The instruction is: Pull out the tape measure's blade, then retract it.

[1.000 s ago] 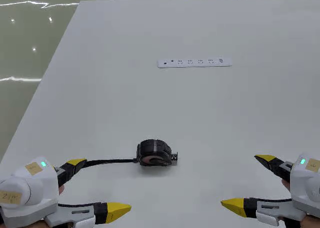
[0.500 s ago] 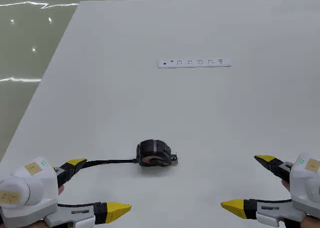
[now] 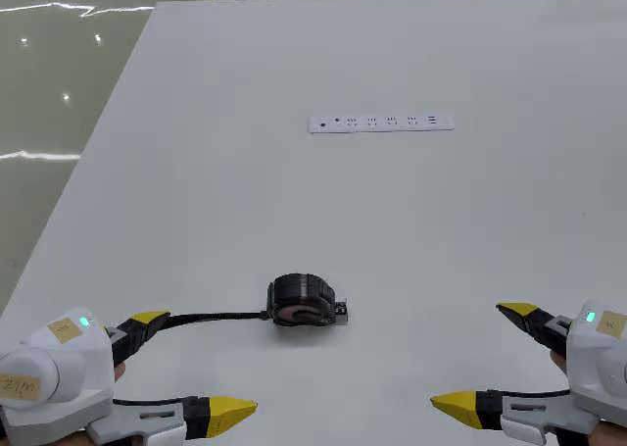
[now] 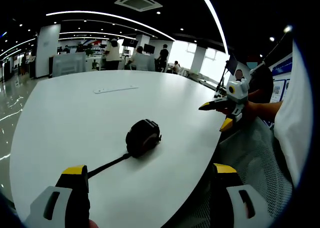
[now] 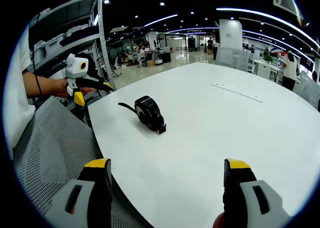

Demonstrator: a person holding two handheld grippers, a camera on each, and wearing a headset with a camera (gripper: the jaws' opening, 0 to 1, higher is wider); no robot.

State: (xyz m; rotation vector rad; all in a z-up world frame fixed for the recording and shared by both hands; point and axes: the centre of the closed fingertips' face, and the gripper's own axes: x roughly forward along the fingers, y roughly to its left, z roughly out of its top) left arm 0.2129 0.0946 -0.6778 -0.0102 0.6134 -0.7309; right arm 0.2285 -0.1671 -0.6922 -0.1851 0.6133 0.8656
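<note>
A broad white worktable point(image 3: 245, 172) carries a long white power strip point(image 3: 381, 123) toward its far side. Near the front edge the yellow-tipped left gripper point(image 3: 201, 361) and right gripper point(image 3: 472, 356) gape wide, holding nothing. A round black tape measure point(image 3: 303, 301) lies between them.

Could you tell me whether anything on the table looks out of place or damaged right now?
Nothing stands out. The tape measure lies intact on the white table, blade in, its strap trailing toward the left gripper. The power strip lies flat farther back.
</note>
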